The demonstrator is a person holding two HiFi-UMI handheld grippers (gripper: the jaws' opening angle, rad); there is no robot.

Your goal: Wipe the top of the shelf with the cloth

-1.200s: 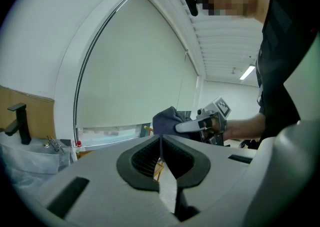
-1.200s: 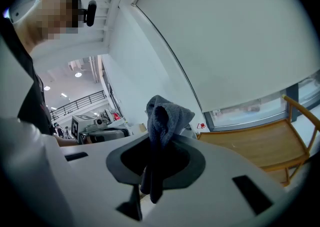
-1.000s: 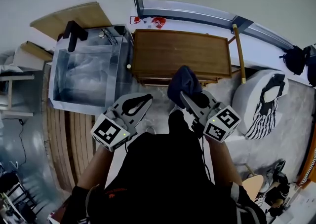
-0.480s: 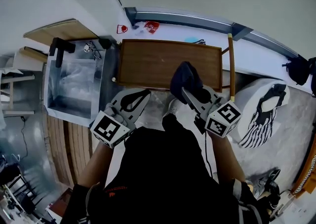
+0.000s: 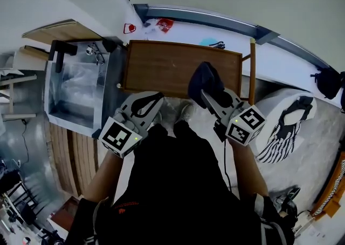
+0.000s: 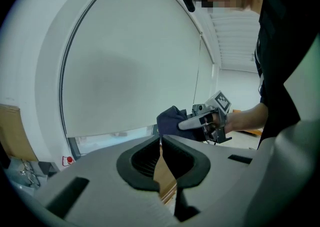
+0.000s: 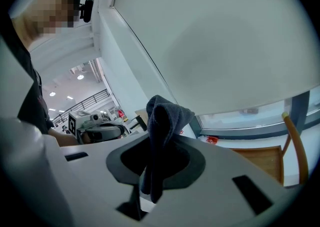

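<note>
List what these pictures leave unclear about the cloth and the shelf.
- Head view: whether the cloth touches the shelf top; the cloth itself covers the contact spot.
- Head view: the red things on the sill are too small to name.

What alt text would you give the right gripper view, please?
The right gripper is shut on a dark cloth that stands up from between its jaws. Beyond it, low at the right, lies the wooden shelf top, and the left gripper shows at the left.
</note>
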